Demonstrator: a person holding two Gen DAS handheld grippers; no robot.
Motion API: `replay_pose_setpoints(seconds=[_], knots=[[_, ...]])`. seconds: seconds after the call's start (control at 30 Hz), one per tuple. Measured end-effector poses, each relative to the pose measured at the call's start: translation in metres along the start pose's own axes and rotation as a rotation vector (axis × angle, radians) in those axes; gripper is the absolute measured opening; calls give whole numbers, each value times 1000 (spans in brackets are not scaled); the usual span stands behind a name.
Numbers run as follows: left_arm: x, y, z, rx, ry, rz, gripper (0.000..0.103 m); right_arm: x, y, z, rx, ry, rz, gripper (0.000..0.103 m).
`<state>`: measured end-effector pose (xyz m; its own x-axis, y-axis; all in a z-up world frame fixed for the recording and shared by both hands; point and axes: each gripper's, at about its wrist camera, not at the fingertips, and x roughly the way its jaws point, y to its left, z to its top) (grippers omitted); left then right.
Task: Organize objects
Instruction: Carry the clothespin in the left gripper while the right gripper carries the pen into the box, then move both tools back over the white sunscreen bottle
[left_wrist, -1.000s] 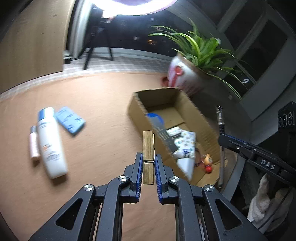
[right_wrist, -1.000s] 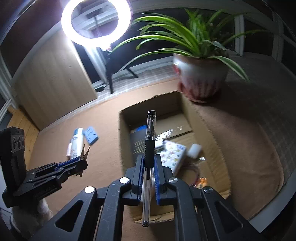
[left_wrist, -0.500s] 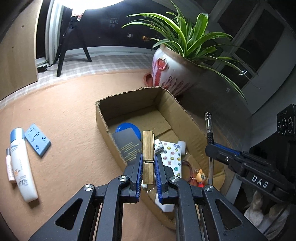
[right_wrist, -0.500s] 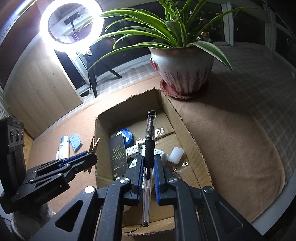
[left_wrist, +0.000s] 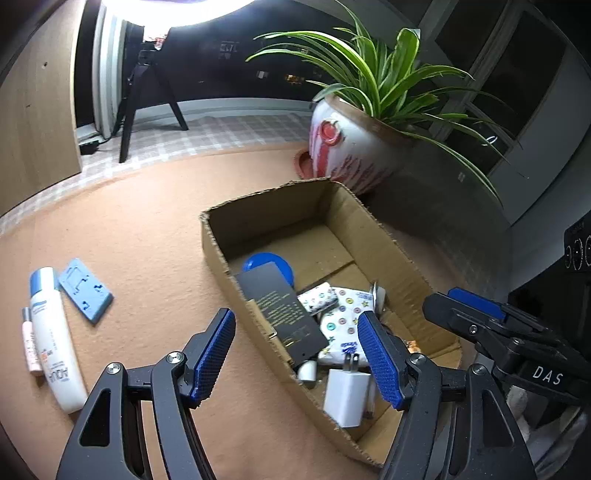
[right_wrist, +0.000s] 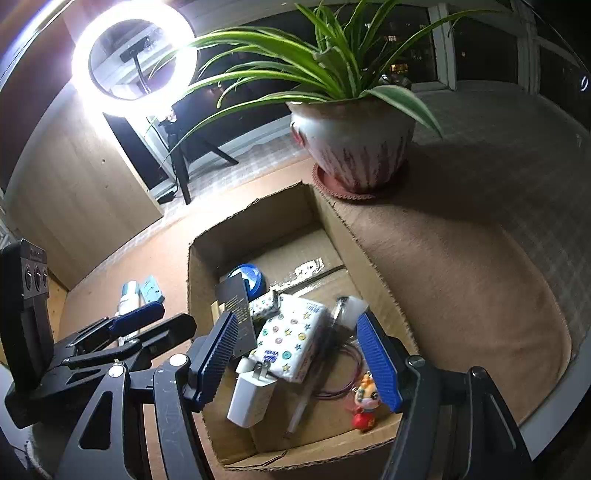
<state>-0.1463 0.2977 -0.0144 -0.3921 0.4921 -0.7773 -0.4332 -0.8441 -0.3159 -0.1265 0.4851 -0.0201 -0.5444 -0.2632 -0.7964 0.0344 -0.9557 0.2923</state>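
Left gripper: fingers spread wide, holding nothing, above the near left wall of the box
Right gripper: fingers wide apart and empty, over the box
Box: open cardboard, on the tan mat, beside the plant pot
Pen: lay inside the box, along the patterned tissue pack
Also in the box: white charger, black booklet, blue lid, small toy figure
Clothespin: possibly in the box, could not be made out
On the mat: white tube, blue case, well left of the box
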Motion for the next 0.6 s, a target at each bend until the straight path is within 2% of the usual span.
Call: replay_pose_setpoints(seconds=[0.6], knots=[[-52,18,-12,6,-57,80,72,-8,33,-16,-39,15,38,64]])
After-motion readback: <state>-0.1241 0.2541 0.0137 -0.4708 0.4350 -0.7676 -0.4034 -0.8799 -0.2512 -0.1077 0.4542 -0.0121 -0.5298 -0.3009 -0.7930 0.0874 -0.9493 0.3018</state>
